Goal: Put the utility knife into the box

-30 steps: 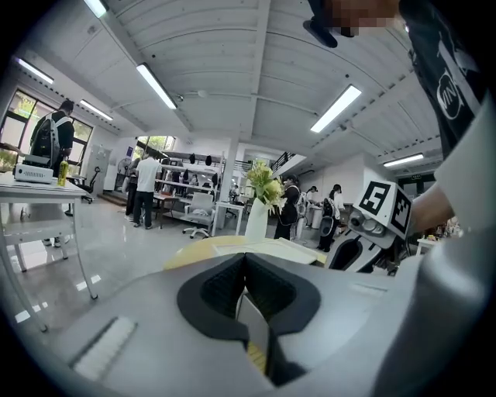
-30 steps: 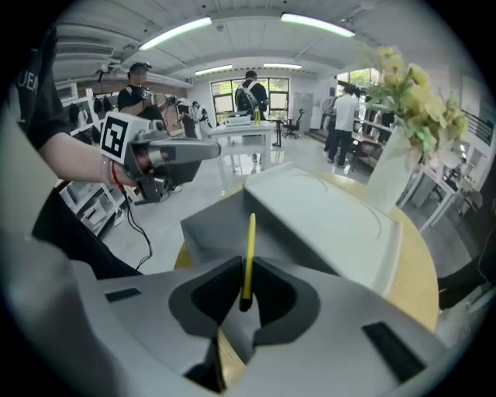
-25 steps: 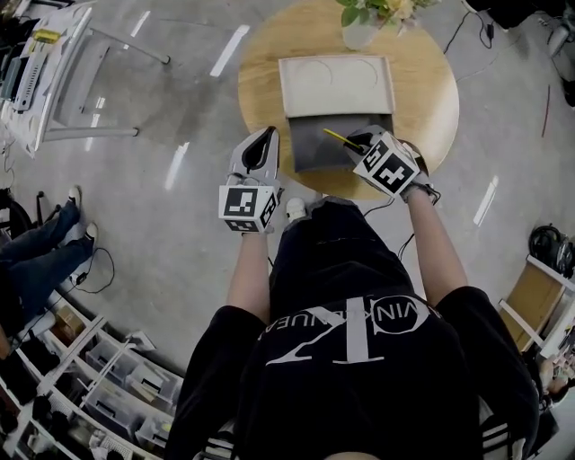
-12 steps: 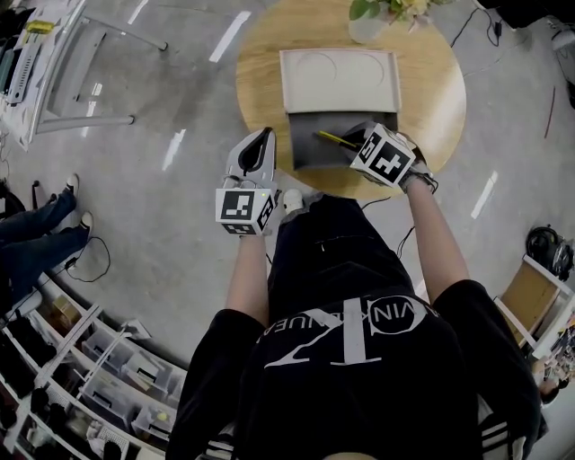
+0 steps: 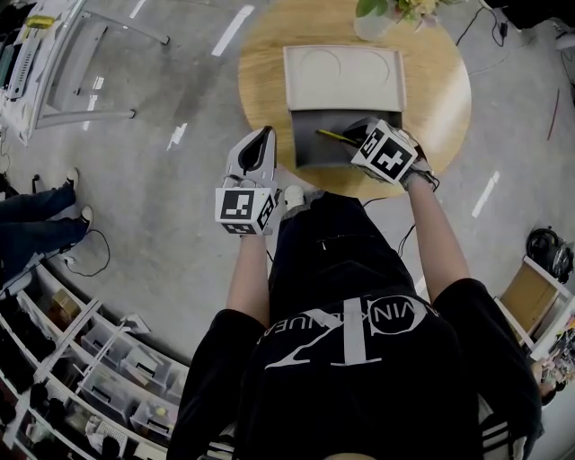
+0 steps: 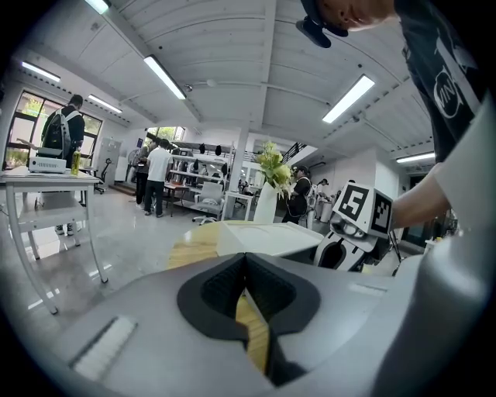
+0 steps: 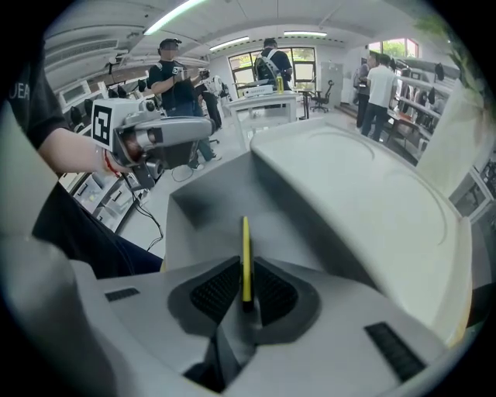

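A grey box (image 5: 316,151) stands open on the round wooden table (image 5: 442,99), its pale lid (image 5: 344,78) folded back. My right gripper (image 5: 357,136) is over the box's right side, shut on a thin yellow utility knife (image 5: 330,137) that points left across the inside. In the right gripper view the knife (image 7: 246,256) stands edge-on between the jaws of the right gripper (image 7: 246,273), above the box floor (image 7: 217,213), with the lid (image 7: 364,186) to the right. My left gripper (image 5: 264,137) is shut on nothing, off the table's left edge; in its own view the left gripper (image 6: 246,267) shows closed jaws.
A vase of flowers (image 5: 373,18) stands at the table's far edge behind the lid. A white desk frame (image 5: 63,72) is at the far left on the grey floor. Shelving (image 5: 99,359) runs along the lower left. Several people stand in the background (image 6: 159,174).
The right gripper with the knife has edged slightly further over the open box. The left gripper has hardly moved.
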